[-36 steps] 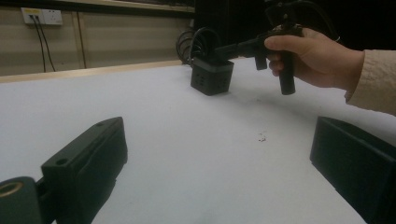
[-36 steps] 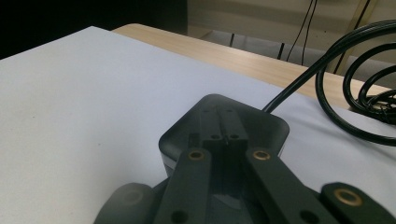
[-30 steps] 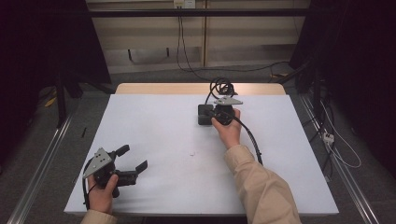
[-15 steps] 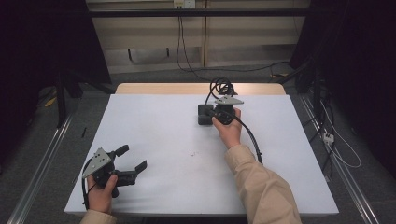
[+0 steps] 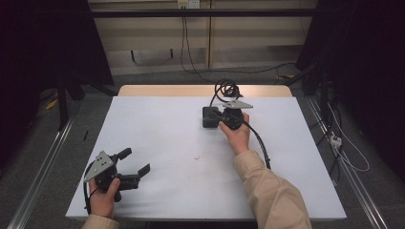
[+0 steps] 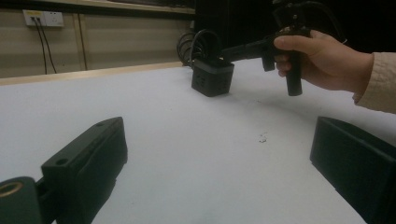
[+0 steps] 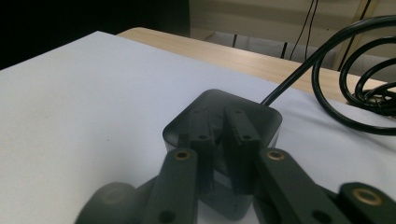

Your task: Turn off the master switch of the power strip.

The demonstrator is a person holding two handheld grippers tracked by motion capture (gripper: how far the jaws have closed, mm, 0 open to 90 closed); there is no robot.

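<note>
A black box (image 5: pixel 206 120) with a coiled black cable (image 5: pixel 226 88) stands at the back middle of the white table (image 5: pixel 162 133). My right gripper (image 5: pixel 216 116) reaches left over the box top. In the right gripper view its jaws (image 7: pixel 219 126) lie on top of the box (image 7: pixel 184 122) with a narrow gap between them; they have just been opening, and nothing sits in the gap. My left gripper (image 5: pixel 137 161) rests at the near left corner, jaws wide open and empty. The left gripper view shows the box (image 6: pixel 212 79) and the right gripper (image 6: pixel 229 52) ahead.
The cable coil (image 7: pixel 355 88) lies behind the box, near the table's wooden back edge (image 5: pixel 200 90). A small speck (image 5: pixel 197 157) marks the table's middle. Metal rails (image 5: pixel 43 162) run along both sides of the table on the floor.
</note>
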